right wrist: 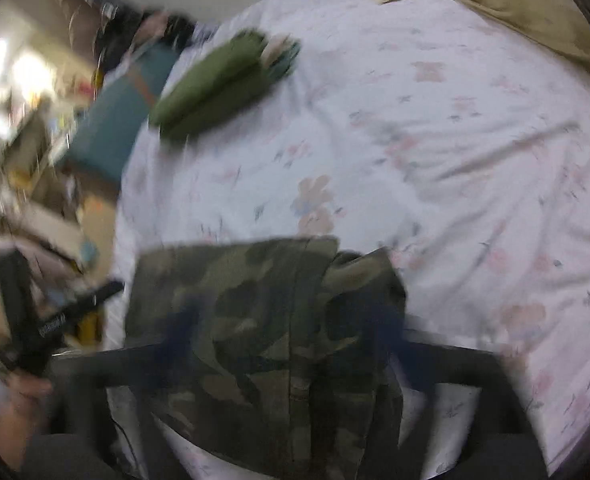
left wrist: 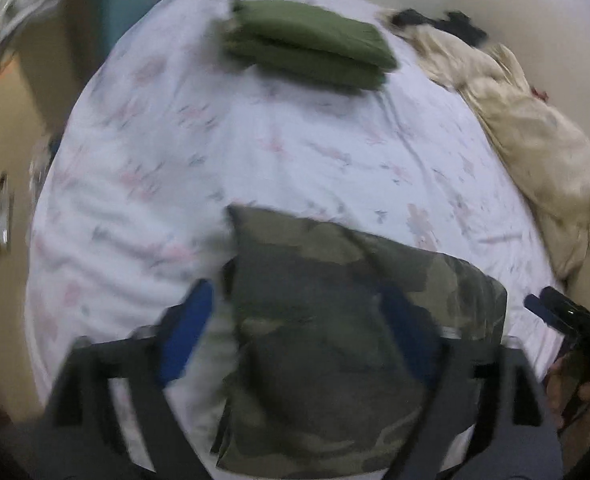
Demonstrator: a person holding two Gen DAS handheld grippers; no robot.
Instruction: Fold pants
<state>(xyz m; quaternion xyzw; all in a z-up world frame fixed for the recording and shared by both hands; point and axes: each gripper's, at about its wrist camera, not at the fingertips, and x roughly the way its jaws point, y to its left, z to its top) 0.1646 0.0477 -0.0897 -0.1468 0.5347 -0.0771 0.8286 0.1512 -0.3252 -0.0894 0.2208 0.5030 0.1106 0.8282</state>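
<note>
Hand-held gripper [left wrist: 295, 332] over camouflage pants [left wrist: 335, 320]; folded green garment [left wrist: 307, 46] beyond.

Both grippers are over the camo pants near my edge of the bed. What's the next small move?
Probably carry the folded camouflage pants forward over the floral bedsheet toward the folded olive-green pants. The camouflage bundle already looks compact and sits between the fingers of the left hand-held gripper and the right hand-held gripper, though blur hides whether either is gripping it.
</note>
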